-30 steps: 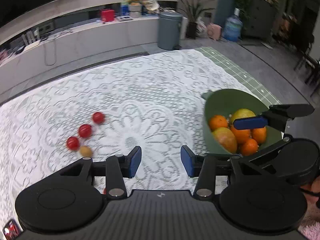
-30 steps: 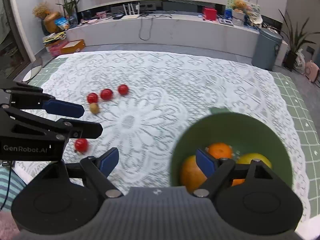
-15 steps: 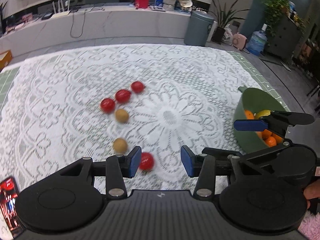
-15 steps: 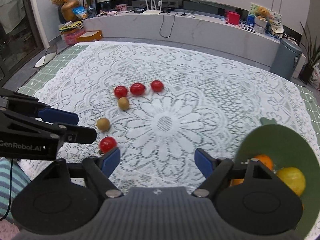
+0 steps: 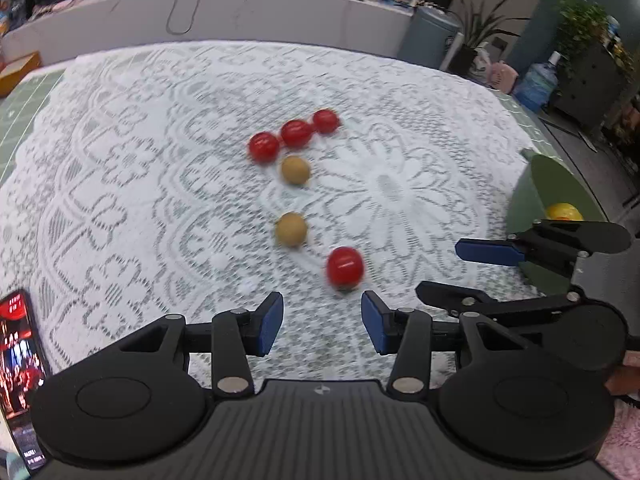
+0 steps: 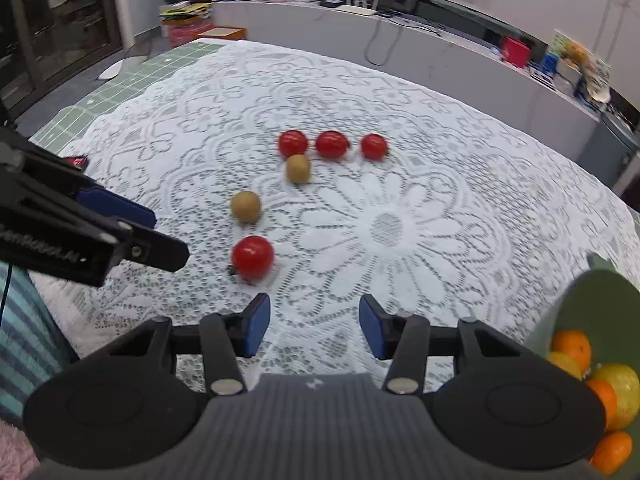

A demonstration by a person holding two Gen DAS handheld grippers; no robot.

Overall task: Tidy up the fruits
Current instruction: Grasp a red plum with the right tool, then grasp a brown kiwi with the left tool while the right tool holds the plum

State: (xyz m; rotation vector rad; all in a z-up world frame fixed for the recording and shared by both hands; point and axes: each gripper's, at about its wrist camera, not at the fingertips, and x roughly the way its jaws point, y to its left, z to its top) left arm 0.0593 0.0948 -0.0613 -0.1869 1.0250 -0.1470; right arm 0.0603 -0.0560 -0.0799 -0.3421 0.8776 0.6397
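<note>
Several small red fruits and two brown ones lie on the white lace tablecloth (image 5: 120, 184). The nearest red fruit (image 5: 345, 266) sits just ahead of my left gripper (image 5: 322, 326), which is open and empty. It also shows in the right wrist view (image 6: 253, 257), ahead and left of my open, empty right gripper (image 6: 308, 324). Three red fruits (image 6: 332, 145) form a row farther back, with a brown fruit (image 6: 298, 168) below them and another brown fruit (image 6: 245, 206) nearer. A green bowl (image 6: 580, 312) of oranges and yellow fruit stands at the right.
A phone (image 5: 20, 364) lies at the table's left front corner. The right gripper (image 5: 520, 252) reaches in beside the bowl (image 5: 532, 196) in the left wrist view. A low white counter (image 6: 400, 44) and a grey bin (image 5: 432, 36) stand beyond the table.
Both grippers have swung left, away from the bowl, toward the loose fruits. The bowl has slid to the right edge of both views. Both grippers stay open.
</note>
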